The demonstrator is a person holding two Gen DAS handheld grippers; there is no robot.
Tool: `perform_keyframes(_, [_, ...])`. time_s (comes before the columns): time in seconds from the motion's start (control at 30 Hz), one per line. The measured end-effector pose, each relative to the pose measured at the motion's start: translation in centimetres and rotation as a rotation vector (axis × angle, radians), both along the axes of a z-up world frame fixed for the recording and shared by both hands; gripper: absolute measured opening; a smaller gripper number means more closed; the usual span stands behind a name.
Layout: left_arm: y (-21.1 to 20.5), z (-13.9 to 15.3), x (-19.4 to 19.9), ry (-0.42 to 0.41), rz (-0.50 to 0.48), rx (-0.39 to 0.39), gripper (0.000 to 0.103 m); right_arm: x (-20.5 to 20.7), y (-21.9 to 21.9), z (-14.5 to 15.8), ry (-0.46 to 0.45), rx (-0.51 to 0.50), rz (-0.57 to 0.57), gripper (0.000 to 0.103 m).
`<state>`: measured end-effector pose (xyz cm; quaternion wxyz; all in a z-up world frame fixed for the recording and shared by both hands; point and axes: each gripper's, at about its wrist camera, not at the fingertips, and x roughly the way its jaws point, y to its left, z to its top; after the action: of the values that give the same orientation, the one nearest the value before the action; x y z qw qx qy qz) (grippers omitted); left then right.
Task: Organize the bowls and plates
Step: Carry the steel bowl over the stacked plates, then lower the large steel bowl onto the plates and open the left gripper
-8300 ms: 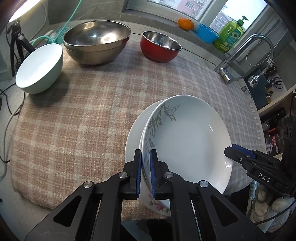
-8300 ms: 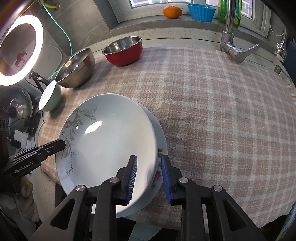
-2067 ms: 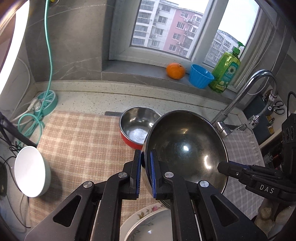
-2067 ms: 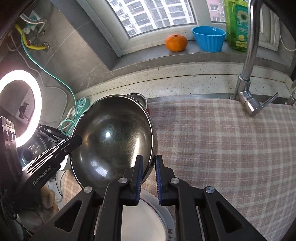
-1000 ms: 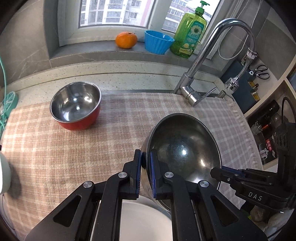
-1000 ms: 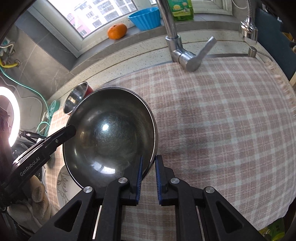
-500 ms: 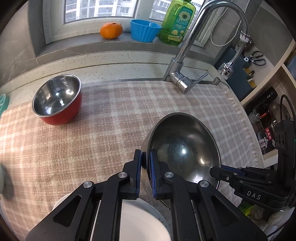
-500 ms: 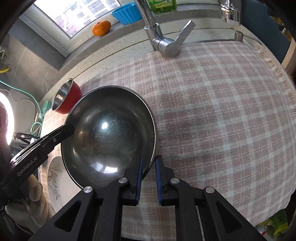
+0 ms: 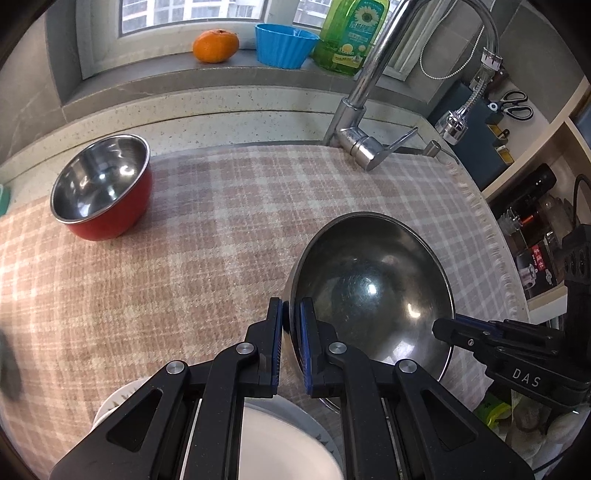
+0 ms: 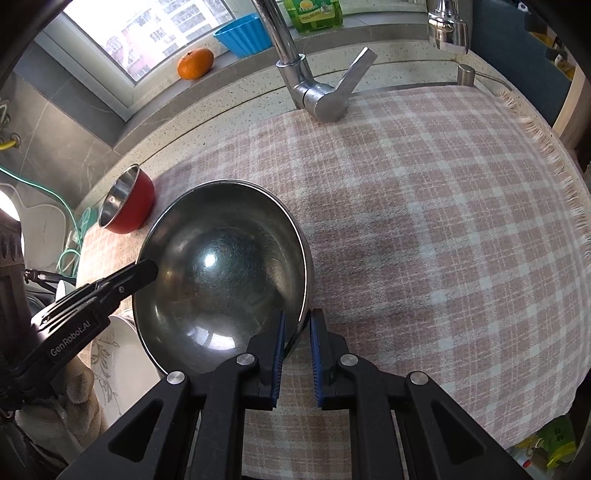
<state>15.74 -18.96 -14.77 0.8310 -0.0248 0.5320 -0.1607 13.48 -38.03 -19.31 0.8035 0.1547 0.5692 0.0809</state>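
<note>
A large steel bowl is held low over the checked cloth by both grippers. My left gripper is shut on its left rim. My right gripper has its pads around the right rim, with a slightly wider gap than a moment ago; it also shows in the left wrist view. A red bowl with a steel inside stands at the back left. White stacked plates lie at the near edge, partly hidden by the grippers.
A tap rises behind the cloth. An orange, a blue cup and a green soap bottle stand on the window sill. The cloth's fringed right edge overhangs the counter.
The steel bowl has moved right and come down toward the cloth, beside the plates. The right gripper's pads have parted slightly at the rim.
</note>
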Motion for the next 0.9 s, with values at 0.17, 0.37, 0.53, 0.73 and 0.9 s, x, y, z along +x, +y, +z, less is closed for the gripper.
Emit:
perform_keyframes(0.17, [0.1,-0.2,0.1,0.006,0.002,-0.003,0.007,0.0,0.1,0.1,-0.007,-0.007,0.003,0.012])
perform_keyframes(0.37, [0.1,-0.2,0.1,0.007,-0.008,-0.001,0.007,0.2,0.0,-0.1,0.003,0.009,-0.004,0.012])
perform_keyframes(0.53, [0.2,-0.2,0.0,0.018,-0.009,-0.010,0.012,0.2,0.1,-0.1,0.002,0.013,0.003,0.014])
perform_keyframes(0.73, [0.7,0.2,-0.2,0.015,0.006,-0.018,0.020,0.2,0.0,0.1,0.001,0.011,-0.010,0.021])
perform_keyframes(0.9, [1.5,0.7,-0.4,0.009,0.021,-0.029,0.020,0.0,-0.1,0.7,-0.029,-0.004,-0.017,0.024])
